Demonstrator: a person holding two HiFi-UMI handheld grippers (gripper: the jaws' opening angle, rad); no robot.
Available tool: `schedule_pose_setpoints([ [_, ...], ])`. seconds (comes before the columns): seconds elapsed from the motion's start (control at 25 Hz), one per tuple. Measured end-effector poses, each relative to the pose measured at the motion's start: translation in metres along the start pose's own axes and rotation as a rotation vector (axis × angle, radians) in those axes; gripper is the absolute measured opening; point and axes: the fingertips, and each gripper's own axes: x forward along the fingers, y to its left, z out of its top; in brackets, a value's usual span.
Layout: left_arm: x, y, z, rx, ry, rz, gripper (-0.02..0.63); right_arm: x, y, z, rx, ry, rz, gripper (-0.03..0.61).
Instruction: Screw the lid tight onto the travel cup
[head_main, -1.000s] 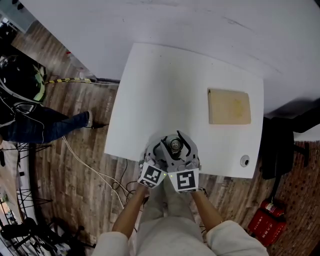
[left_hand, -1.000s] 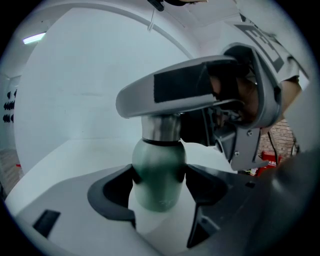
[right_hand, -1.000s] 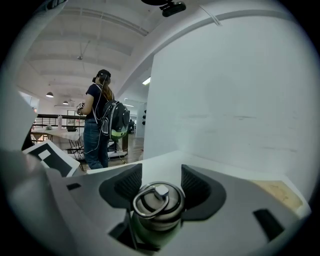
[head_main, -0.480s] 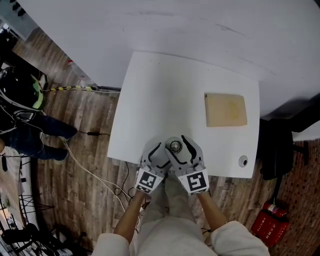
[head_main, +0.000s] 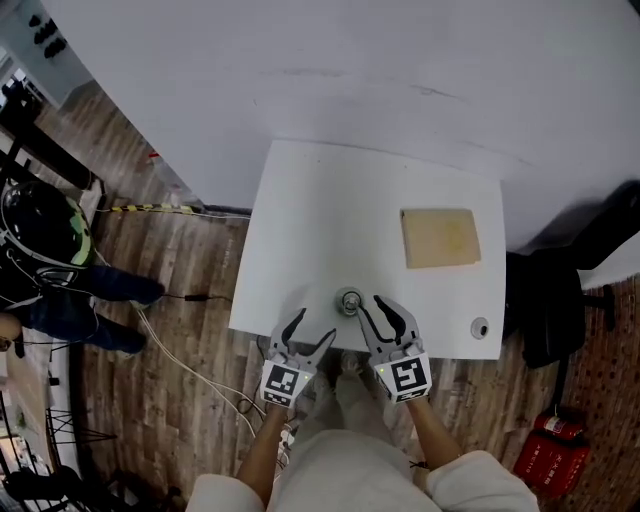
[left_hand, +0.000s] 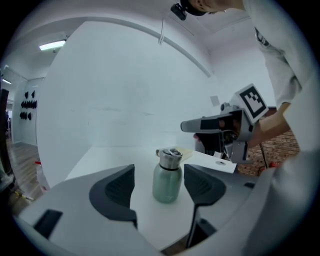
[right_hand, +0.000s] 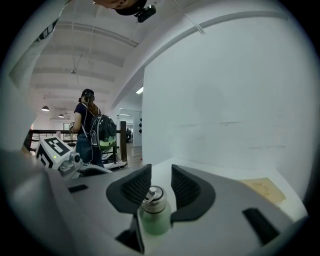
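Note:
The green travel cup (head_main: 349, 301) with its steel lid (left_hand: 170, 152) stands upright near the white table's front edge (head_main: 300, 250). My left gripper (head_main: 312, 328) is open and sits back at that edge, left of the cup; in the left gripper view the cup (left_hand: 166, 182) stands free beyond its fingers (left_hand: 117, 187). My right gripper (head_main: 383, 305) hangs just right of the cup and a little above it. Its jaws are closing with a narrow gap and nothing between them. The cup (right_hand: 154, 220) shows below the fingertips in the right gripper view.
A tan board (head_main: 440, 237) lies on the table's right side, and a round grommet (head_main: 480, 327) sits at the front right corner. A person with a backpack (head_main: 40, 230) stands on the wood floor at left. Cables (head_main: 190, 340) run past the table; a red extinguisher (head_main: 548, 460) is at the lower right.
Both grippers were closed in around the cup's top. The left one has pulled back to the table edge, the right one has come off to the right. The cup stayed put.

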Motion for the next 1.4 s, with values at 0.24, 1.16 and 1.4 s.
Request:
schedule_pose_setpoints([
  [0.24,-0.031,0.007,0.034,-0.004,-0.037,0.052,0.162,-0.034,-0.014,0.014,0.038,0.001,-0.072,0.018],
  [1.16,-0.11,-0.009,0.108,0.061,-0.127,0.092,0.009,-0.121,0.005,0.053,0.005,-0.056,-0.141,-0.002],
  [1.4,-0.116,-0.01,0.114,0.065,-0.139,0.106,0.009,-0.134,0.003,0.052,0.009,-0.065,-0.163,-0.002],
])
